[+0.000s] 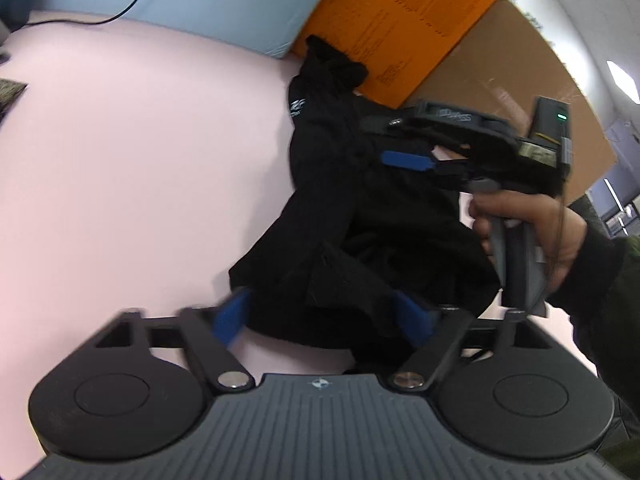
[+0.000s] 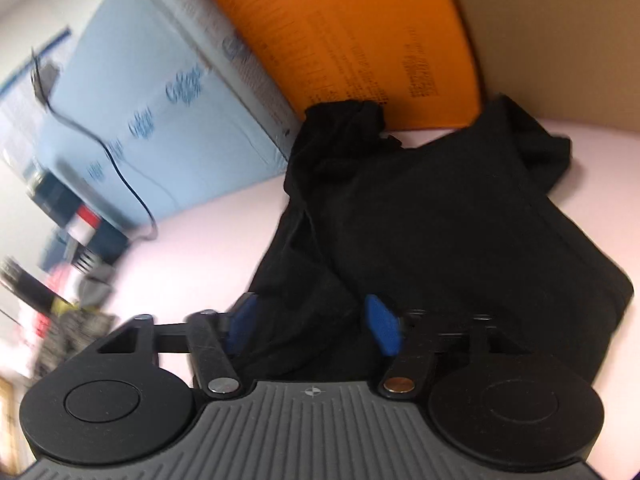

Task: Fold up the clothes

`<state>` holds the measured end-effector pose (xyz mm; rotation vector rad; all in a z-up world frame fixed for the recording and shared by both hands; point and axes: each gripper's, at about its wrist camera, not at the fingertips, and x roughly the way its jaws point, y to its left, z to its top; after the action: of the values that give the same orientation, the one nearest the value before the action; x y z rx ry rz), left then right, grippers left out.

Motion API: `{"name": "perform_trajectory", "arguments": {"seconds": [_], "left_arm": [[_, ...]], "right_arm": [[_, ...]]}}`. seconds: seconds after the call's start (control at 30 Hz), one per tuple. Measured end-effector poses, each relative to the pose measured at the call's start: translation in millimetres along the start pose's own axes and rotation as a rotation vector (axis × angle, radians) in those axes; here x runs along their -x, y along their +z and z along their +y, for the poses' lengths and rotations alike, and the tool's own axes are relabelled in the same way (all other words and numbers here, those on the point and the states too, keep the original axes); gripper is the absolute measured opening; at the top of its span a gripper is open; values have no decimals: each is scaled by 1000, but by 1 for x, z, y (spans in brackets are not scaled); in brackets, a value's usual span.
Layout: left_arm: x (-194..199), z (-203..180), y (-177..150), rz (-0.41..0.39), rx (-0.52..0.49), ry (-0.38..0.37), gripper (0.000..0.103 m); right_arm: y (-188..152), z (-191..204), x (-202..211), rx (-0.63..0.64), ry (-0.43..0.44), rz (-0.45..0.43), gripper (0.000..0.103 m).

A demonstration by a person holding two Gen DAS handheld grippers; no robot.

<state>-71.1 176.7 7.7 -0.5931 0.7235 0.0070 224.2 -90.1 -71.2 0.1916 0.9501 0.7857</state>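
The black garment [image 2: 420,216] lies bunched on the pink table [image 1: 140,160], its far end touching the orange box [image 2: 360,40] that stands between the light blue box [image 2: 160,92] and the brown cardboard box [image 1: 520,92]. My left gripper [image 1: 324,316] is spread wide, blue pads either side of the garment's near edge, cloth between them but not pinched. My right gripper [image 2: 312,324] is also parted, with a fold of the garment bulging between its pads; in the left wrist view it hovers over the cloth nearer the orange box, my right hand [image 1: 528,236] on its handle.
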Motion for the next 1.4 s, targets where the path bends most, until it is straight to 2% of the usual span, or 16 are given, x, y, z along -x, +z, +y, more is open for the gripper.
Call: {"name": "perform_trajectory", "arguments": {"seconds": [0.03, 0.07, 0.2, 0.33, 0.47, 0.63, 0.7, 0.73, 0.83, 0.9, 1.03, 1.1, 1.13, 1.2, 1.3, 1.4], "left_arm": [[-1, -1, 1, -3, -4, -1, 11], [-3, -2, 2, -6, -8, -1, 7], [-2, -5, 8, -35, -18, -3, 7], [56, -2, 35, -199, -7, -2, 7], [103, -14, 46, -292, -93, 12, 7], [94, -3, 24, -224, -50, 38, 7], [79, -1, 7, -172, -36, 38, 7], [69, 1, -3, -140, -29, 42, 7], [46, -1, -25, -57, -38, 19, 7], [37, -6, -36, -22, -51, -1, 7], [32, -11, -45, -4, -58, -56, 6], [31, -12, -47, -6, -58, -65, 6], [30, -11, -47, -8, -47, -64, 6], [31, -8, -46, -25, -29, -62, 6], [43, -5, -45, -82, -7, -62, 7], [68, -1, -40, -148, 17, -68, 7]], "right_arm": [[0, 3, -4, 20, -6, 13, 2], [1, 8, -7, 26, -1, 17, 2], [26, 29, -6, 56, 99, -10, 2], [70, 61, 23, 104, 222, -142, 2], [82, 52, 39, 106, 197, -163, 2], [59, 32, 5, 7, 137, 1, 8], [48, 45, -9, 59, 132, 34, 27], [42, 52, -15, 86, 130, 51, 31], [33, 80, -31, 187, 136, 79, 34], [29, 99, -41, 249, 132, 92, 46], [19, 127, -67, 364, -1, 149, 50], [13, 130, -78, 379, -21, 172, 49], [10, 130, -83, 386, -30, 178, 47], [6, 128, -91, 397, -31, 188, 3], [9, 127, -89, 337, 23, 181, 3], [27, 142, -71, 256, 179, 138, 3]]}}
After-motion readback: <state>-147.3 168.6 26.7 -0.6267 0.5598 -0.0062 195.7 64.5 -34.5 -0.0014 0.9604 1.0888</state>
